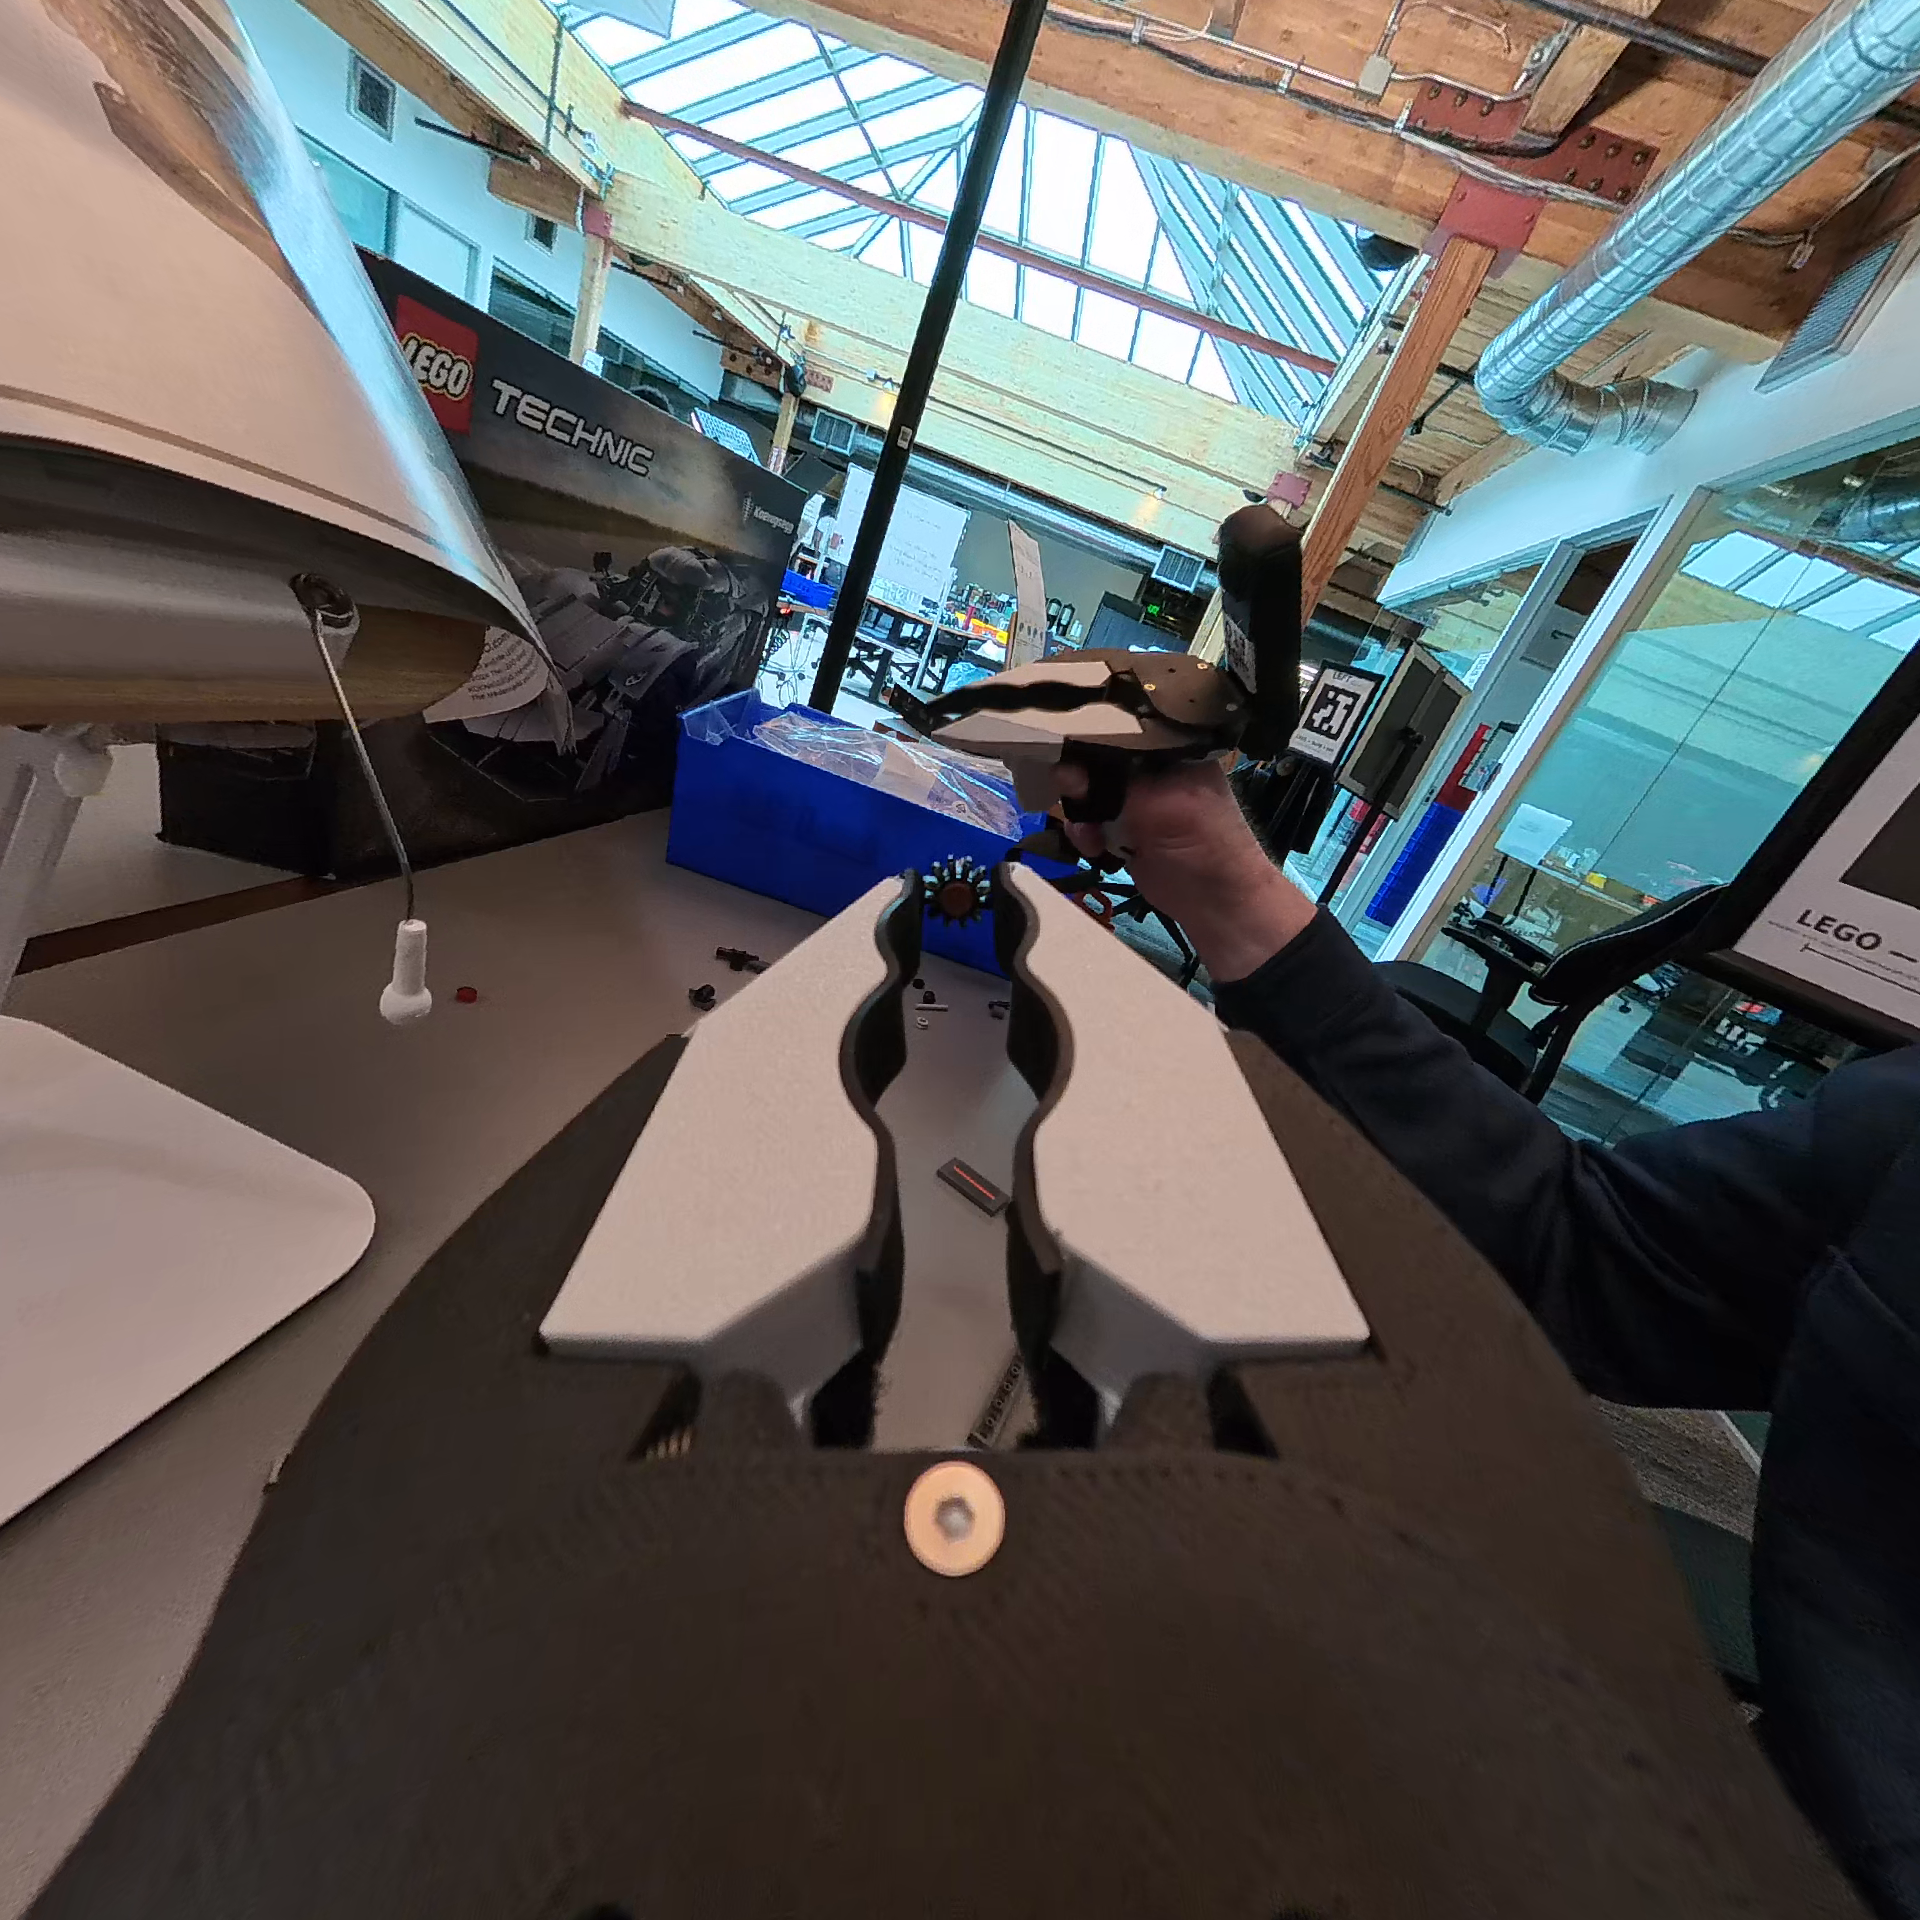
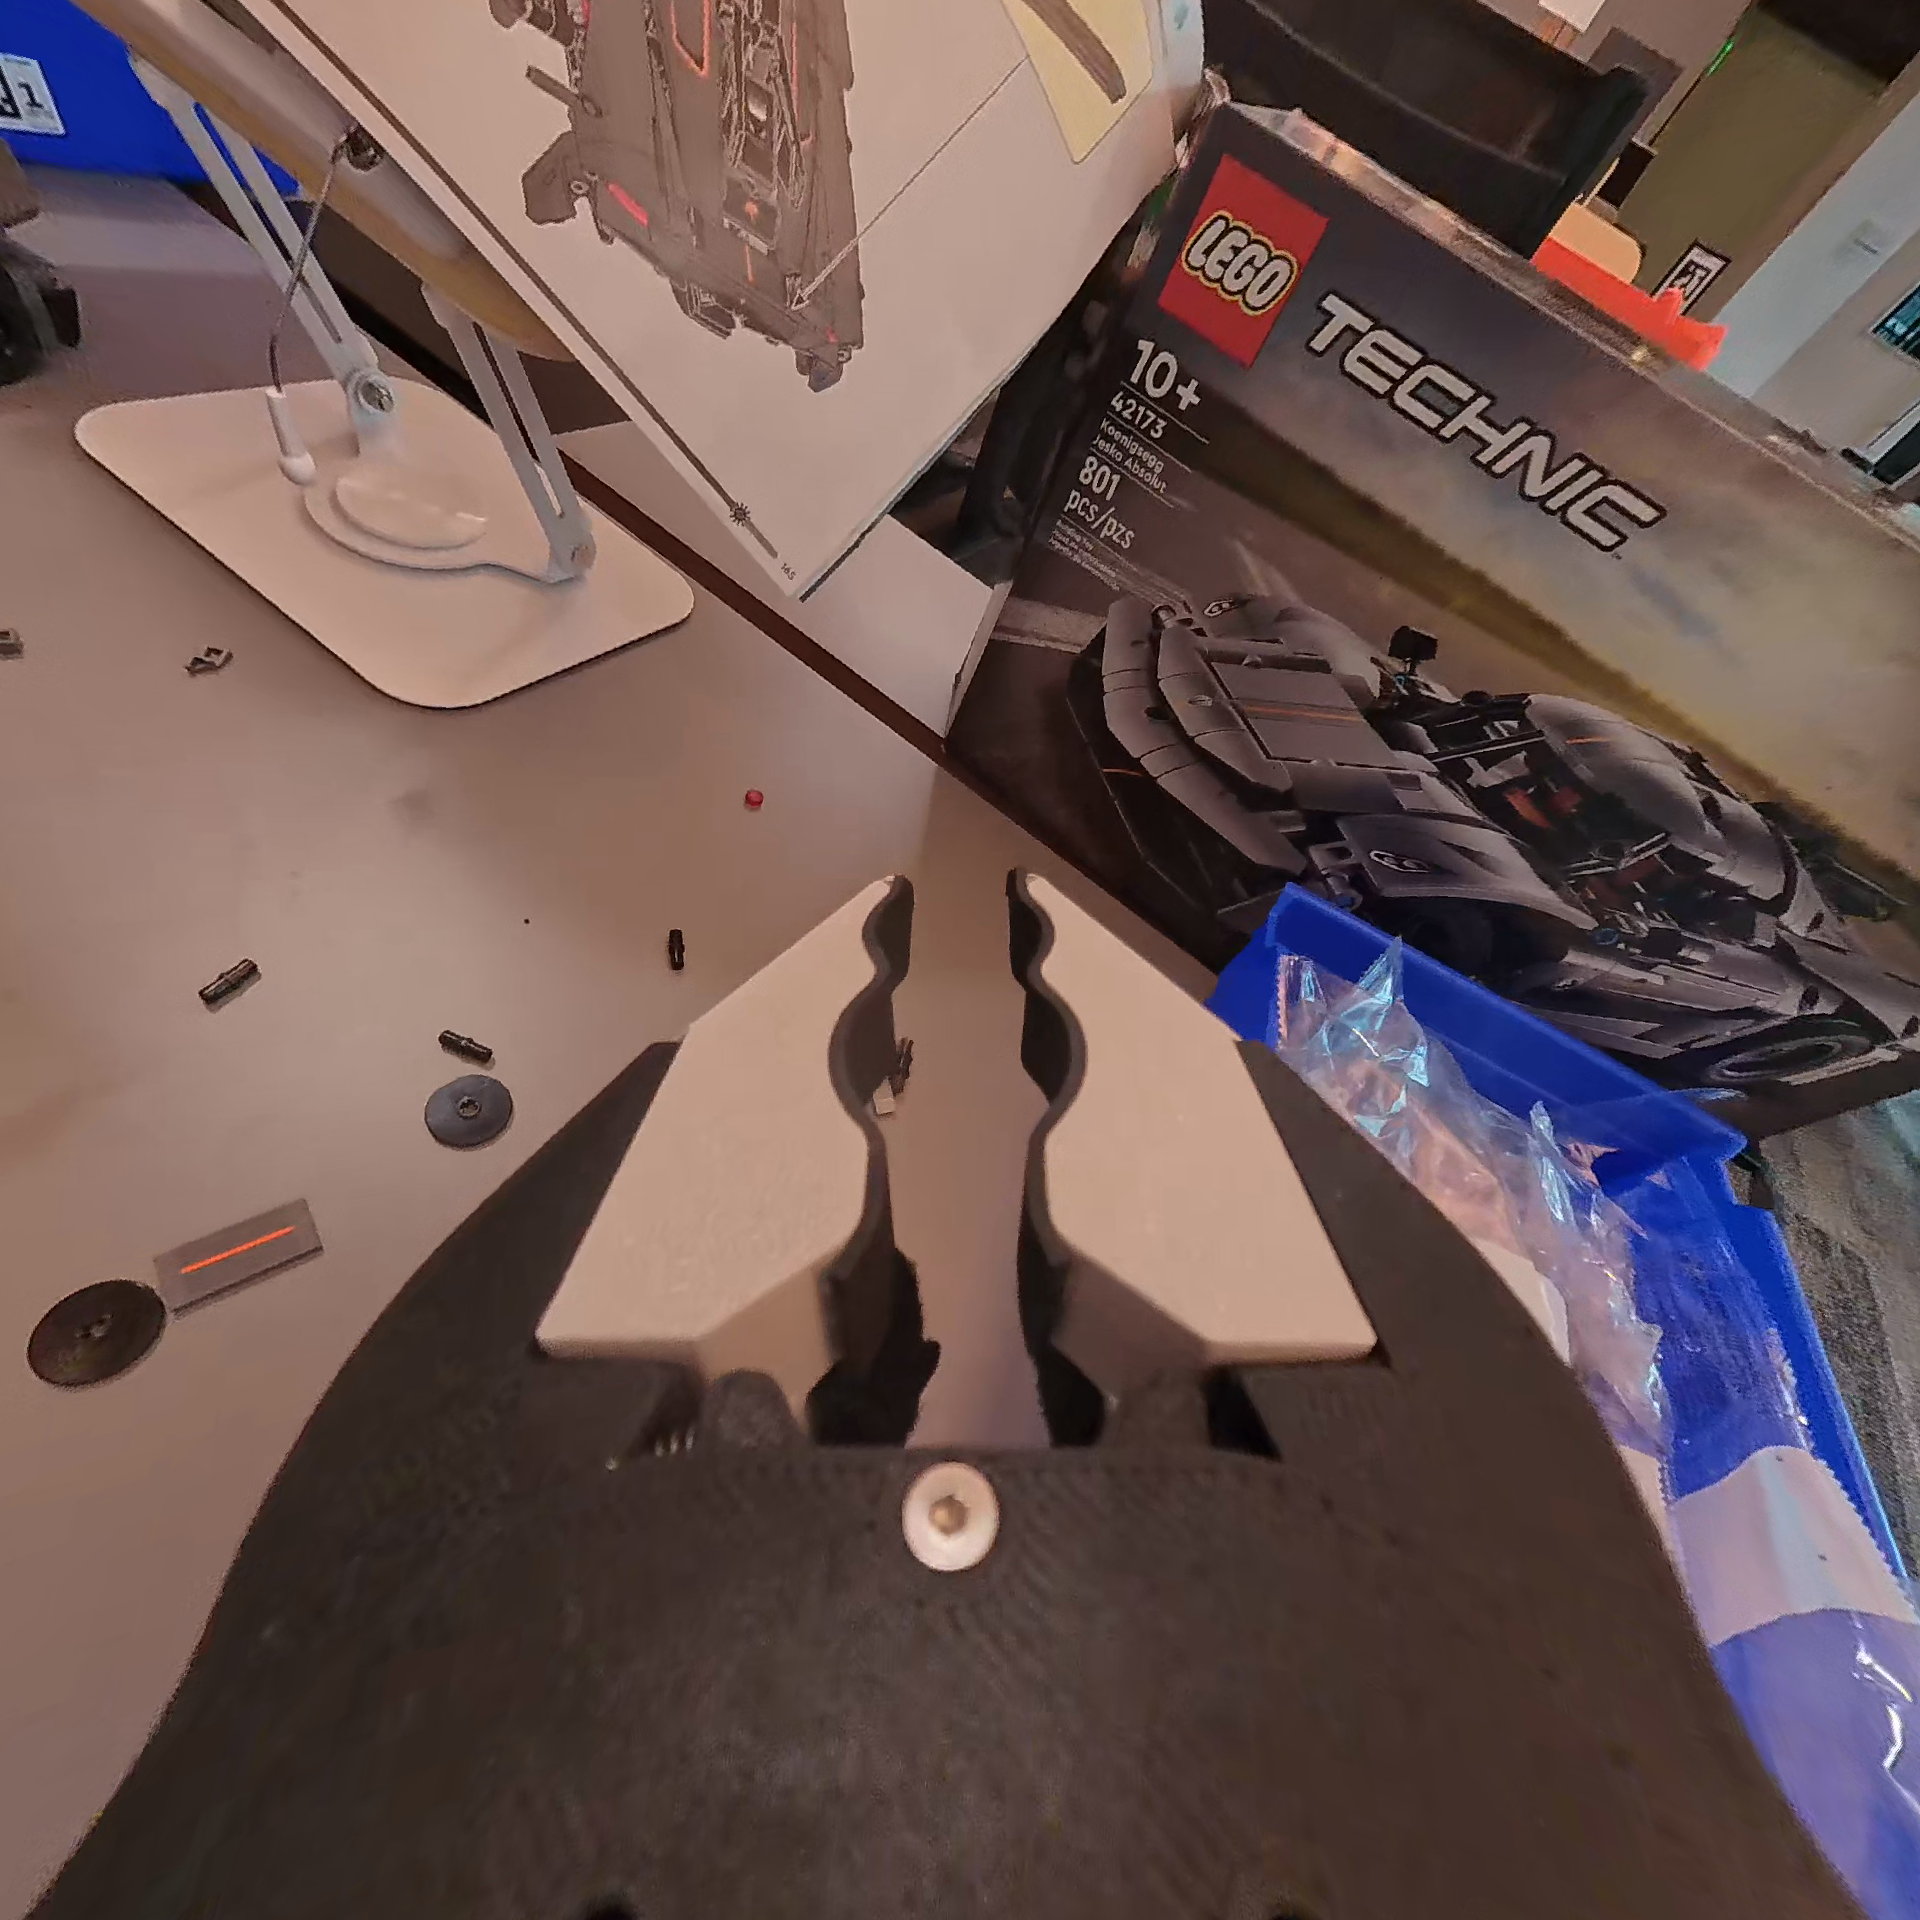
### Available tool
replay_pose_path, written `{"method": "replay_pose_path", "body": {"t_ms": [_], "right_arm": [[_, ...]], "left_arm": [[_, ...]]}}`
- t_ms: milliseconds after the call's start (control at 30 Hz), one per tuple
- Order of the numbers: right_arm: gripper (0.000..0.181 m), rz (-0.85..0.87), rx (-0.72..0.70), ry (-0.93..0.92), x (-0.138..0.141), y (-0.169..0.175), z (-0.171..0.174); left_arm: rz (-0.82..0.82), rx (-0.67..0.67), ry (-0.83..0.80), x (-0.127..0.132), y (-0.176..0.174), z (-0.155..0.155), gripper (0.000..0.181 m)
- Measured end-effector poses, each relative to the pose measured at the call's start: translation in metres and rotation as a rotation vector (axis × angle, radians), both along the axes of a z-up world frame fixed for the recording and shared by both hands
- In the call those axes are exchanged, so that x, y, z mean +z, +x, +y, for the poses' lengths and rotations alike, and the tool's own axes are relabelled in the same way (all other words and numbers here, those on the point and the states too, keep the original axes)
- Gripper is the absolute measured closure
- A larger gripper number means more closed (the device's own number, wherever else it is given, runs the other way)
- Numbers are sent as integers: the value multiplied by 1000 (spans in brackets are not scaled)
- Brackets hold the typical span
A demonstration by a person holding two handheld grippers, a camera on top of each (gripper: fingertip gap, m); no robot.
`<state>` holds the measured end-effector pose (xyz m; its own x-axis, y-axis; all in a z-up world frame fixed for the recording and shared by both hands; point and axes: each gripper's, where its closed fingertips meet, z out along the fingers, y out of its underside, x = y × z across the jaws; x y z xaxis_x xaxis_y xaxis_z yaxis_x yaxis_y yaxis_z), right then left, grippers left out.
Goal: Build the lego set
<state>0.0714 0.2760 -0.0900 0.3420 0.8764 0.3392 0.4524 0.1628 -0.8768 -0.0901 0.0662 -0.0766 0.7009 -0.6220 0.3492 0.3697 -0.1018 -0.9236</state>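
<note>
The left gripper (image 1: pixel 956 894) pinches a small black gear (image 1: pixel 956 896) with a red hub at its fingertips, raised above the table (image 1: pixel 582 1039). The right gripper (image 2: pixel 958 883) is parted and empty, over the table near its far edge. A blue bin (image 2: pixel 1496 1049) holds clear plastic bags (image 2: pixel 1455 1122), beside the printed set box (image 2: pixel 1455 623). 2 black discs (image 2: pixel 468 1110), pins (image 2: pixel 229 982) and a grey tile (image 2: pixel 237 1252) with an orange line lie loose.

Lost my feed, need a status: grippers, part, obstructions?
Left gripper shut on small black gear, held above table. Right gripper open, empty. Loose pins scattered on table; nothing blocking.
</note>
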Motion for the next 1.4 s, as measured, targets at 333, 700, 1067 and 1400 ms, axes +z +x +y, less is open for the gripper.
{"method": "replay_pose_path", "body": {"t_ms": [333,700,1067,1400], "right_arm": [[164,-3,5,0,-2,1,0],[165,-49,43,22,-12,-10,-9],[165,-112,78,44,-26,-24,-18],[163,-151,98,41,-35,-30,-22]], "left_arm": [[5,0,-4,-1,0,1,170],[17,125,82,28,-40,-14,170],[-8,222,124,42,-76,-27,170],[-5,235,128,43,-80,-28,170]]}}
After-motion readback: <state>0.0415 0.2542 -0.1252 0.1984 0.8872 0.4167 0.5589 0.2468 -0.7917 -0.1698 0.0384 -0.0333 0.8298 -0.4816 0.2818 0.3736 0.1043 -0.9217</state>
